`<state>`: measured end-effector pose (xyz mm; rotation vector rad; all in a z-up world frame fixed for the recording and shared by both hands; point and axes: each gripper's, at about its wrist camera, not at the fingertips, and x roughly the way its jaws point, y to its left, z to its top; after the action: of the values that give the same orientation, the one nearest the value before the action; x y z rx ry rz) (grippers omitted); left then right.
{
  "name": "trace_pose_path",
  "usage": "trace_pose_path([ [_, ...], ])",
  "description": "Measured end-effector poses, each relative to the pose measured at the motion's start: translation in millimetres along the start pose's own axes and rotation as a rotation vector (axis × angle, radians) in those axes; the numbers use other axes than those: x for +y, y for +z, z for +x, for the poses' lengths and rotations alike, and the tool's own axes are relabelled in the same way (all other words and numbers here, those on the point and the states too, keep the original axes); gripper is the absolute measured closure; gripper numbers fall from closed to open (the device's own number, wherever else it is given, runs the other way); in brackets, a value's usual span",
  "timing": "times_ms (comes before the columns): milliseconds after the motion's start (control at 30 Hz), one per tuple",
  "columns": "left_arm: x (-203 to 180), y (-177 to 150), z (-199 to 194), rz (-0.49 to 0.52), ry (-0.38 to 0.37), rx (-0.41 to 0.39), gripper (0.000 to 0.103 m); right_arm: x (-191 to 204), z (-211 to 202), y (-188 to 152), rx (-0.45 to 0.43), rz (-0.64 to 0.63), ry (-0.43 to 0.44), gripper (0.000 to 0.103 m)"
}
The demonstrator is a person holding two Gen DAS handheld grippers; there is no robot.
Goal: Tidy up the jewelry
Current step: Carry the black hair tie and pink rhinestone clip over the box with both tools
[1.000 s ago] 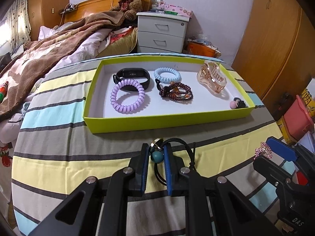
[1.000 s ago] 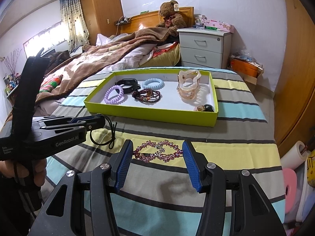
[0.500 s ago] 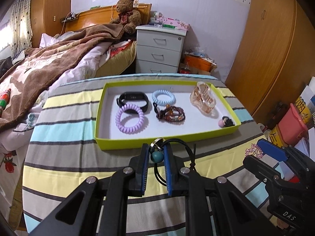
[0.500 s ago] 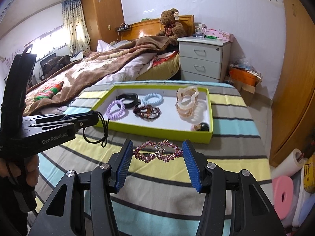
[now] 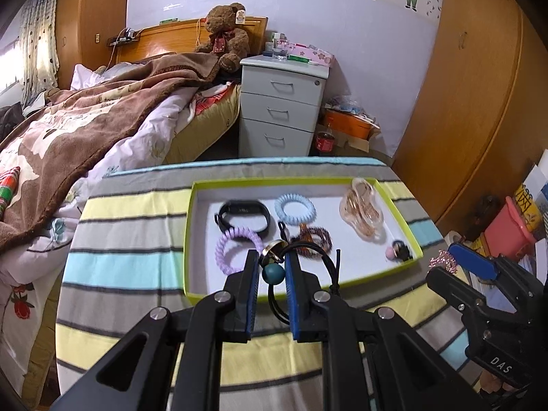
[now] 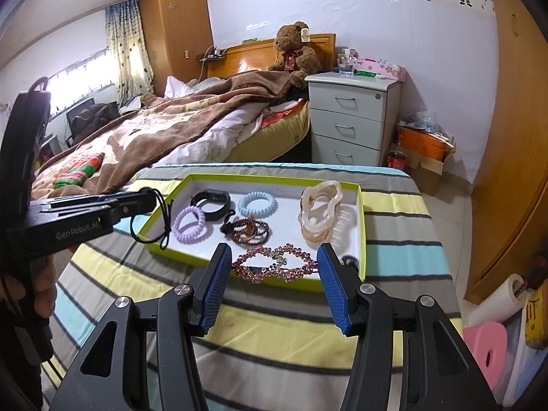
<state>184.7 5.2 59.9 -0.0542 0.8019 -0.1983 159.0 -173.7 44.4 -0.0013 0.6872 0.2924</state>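
A black hair tie with a teal bead [image 5: 273, 273] hangs pinched in the left claw [image 5: 270, 275], its cord loop dangling below the blue pads, while the right claw [image 6: 272, 267] clamps a pink rhinestone hair clip [image 6: 274, 264] end to end between its pads. Both are held in the air over the near edge of the lime-green tray [image 6: 164, 251] on the striped surface [image 6: 274, 328]. Seen from the right wrist, the tray already carries a purple coil tie [image 6: 189, 224] at 9 o'clock, a black band [image 6: 210, 202] at 10, a blue coil tie [image 6: 257, 204] at 12, a dark beaded bracelet [image 6: 245, 231] near centre and a translucent claw clip [image 6: 320, 214] at 2. The best open white floor appears to lie toward 5 o'clock, just ahead of the right claw. To finish well, each piece likely needs carrying fully past the rim, lowering close to the floor and releasing over bare space, one hand at a time, so the dangling cord does not snag the purple coil.
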Motion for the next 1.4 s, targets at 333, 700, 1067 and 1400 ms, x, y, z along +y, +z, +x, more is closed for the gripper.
trace_pose_path([
  [333, 10, 21, 28, -0.028, -0.003, 0.018, 0.087, -7, 37, 11, 0.043, 0.011, -0.010, 0.050],
  [700, 9, 16, 62, -0.042, -0.009, 0.080, 0.087, -11, 71, 3, 0.111, 0.015, -0.019, 0.050],
  [1067, 3, 5, 78, -0.030, -0.010, 0.121, 0.087, -14, 85, 0, 0.140, 0.010, -0.036, 0.050],
  [1400, -1, -3, 85, -0.020, -0.013, 0.144, 0.087, -12, 94, -2, 0.158, -0.019, -0.063, 0.050],
])
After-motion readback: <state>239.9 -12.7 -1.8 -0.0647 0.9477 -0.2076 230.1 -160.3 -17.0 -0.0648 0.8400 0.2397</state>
